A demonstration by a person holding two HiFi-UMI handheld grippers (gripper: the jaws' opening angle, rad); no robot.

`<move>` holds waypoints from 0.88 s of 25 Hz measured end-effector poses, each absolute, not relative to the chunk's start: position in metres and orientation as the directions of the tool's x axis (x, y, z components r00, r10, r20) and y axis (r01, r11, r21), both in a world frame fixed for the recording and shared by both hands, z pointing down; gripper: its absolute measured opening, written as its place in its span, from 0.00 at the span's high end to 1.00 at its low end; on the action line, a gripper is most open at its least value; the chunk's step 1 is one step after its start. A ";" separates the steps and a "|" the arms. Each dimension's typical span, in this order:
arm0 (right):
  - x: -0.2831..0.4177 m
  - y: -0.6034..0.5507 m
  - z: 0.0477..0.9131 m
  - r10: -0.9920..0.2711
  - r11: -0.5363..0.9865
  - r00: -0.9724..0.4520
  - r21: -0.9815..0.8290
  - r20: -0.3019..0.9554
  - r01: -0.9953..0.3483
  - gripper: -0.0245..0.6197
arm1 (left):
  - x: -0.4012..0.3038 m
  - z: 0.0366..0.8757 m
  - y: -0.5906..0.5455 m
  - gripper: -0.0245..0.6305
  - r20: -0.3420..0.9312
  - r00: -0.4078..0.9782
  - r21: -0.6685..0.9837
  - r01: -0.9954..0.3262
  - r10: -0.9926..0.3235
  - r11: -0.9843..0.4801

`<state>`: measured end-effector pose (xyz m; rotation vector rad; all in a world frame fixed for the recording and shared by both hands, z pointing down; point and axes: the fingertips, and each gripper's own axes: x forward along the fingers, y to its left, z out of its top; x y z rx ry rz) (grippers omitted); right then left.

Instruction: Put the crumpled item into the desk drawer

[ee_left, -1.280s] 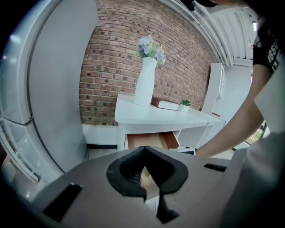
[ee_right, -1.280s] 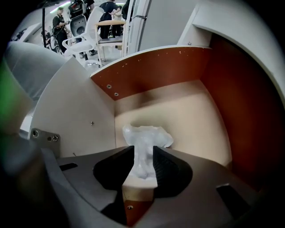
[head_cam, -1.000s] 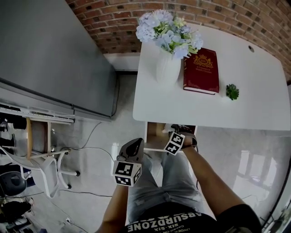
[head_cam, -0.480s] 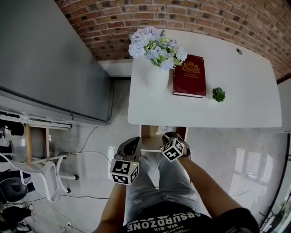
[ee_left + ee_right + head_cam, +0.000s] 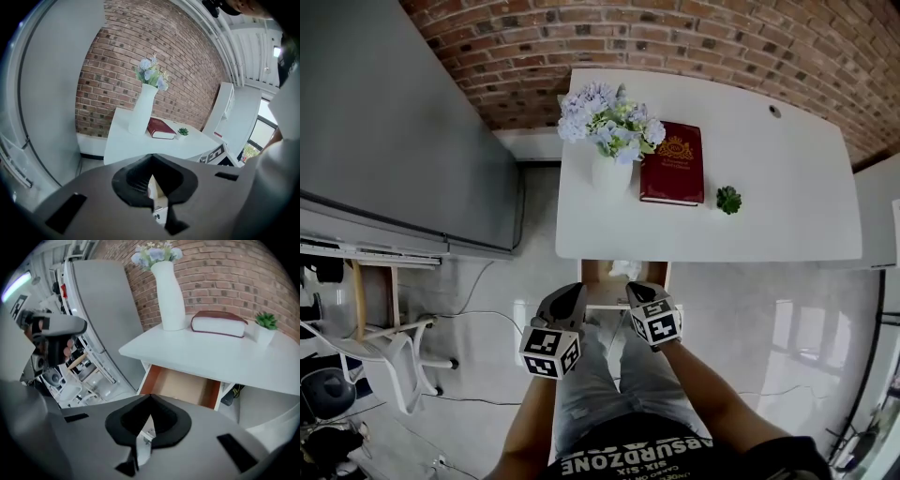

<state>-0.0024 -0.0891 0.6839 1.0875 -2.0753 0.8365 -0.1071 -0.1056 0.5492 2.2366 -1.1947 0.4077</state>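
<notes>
The crumpled item (image 5: 624, 270), a small whitish wad, lies inside the open drawer (image 5: 183, 387) under the near edge of the white desk (image 5: 769, 211), and neither gripper touches it. In the head view it sits at about 2 o'clock from the tips of the left gripper (image 5: 571, 293) and at about 11 o'clock from the tips of the right gripper (image 5: 636, 290), near the right one but clear of its fingers. The left gripper's jaws are closed tip to tip with nothing between them; through the narrow slit below the tips only the floor and the drawer's edge show. The right gripper's jaws are likewise pressed together and hold nothing. It points at the drawer's front, and its own view looks into the drawer's tan floor at 12 o'clock. Both grippers hang side by side just in front of the drawer, above the person's legs (image 5: 609, 394). On the desk a white vase (image 5: 610, 174) of pale blue flowers stands at 9 o'clock of a red book (image 5: 673, 174), just beside it. A small green plant (image 5: 728, 200) sits at about 4 o'clock of the book. A brick wall (image 5: 694, 37) runs behind the desk at 12 o'clock.
</notes>
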 end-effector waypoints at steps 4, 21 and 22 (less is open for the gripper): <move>0.002 -0.085 0.650 -0.470 0.395 -0.463 -0.290 0.752 -0.871 0.97 | -0.104 0.537 -0.108 0.95 0.516 0.557 0.352 -0.831 -0.651 -0.432; 0.009 -0.084 0.574 -0.529 0.405 -0.478 -0.286 0.701 -0.868 0.97 | -0.076 0.520 -0.104 0.95 0.541 0.587 0.336 -0.807 -0.602 -0.486; 0.010 -0.085 0.572 -0.533 0.405 -0.478 -0.285 0.698 -0.869 0.97 | -0.075 0.520 -0.103 0.95 0.542 0.589 0.334 -0.806 -0.600 -0.489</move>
